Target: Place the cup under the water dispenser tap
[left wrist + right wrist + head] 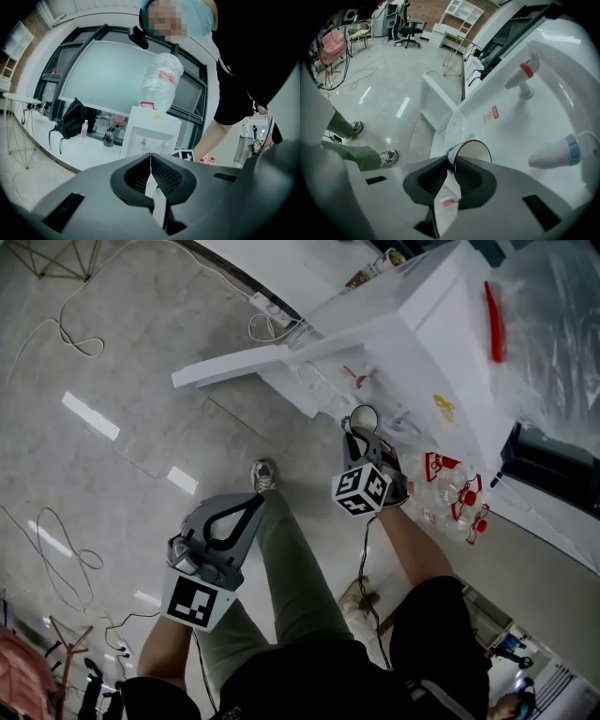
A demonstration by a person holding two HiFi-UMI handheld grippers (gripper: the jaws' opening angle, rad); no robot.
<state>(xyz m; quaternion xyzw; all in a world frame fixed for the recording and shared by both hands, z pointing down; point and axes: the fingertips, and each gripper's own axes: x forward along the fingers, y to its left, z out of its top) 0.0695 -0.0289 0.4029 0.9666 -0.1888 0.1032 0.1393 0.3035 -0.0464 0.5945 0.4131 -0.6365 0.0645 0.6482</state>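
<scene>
Cup: the cup (474, 151) is held tilted, with its mouth turned toward the dispenser front. Nothing is seen inside it.
Cup's place: it is held in the air before the recess of the water dispenser (511, 112), near the drip grille (453, 127). It is apart from the red tap (524, 75) and the blue tap (558, 151).
Right hand-held gripper: the right hand-held gripper (452, 161) is closed on the cup, its pads pressed on the wall at the rim.
Left hand-held gripper: the left hand-held gripper (150, 158) is held off to the side with its jaws brought together. Nothing is between them.
Large bottle: a clear large bottle (161, 82) is set upside down on top of the dispenser. Its water level cannot be made out.
Small bottles: several clear small bottles (450, 491) with red caps are grouped on the floor (112, 381) just beside the dispenser. Their fill cannot be told.
Hidden parts: the cup's lower wall and base are covered by the jaws in the right gripper view. In the head view only its rim is seen past the gripper.
Cut off: the blue tap is cut by the picture's edge.
Unclear: a white strip with a red mark (446, 202) is seen through the gap behind the pads. What it belongs to cannot be told.
</scene>
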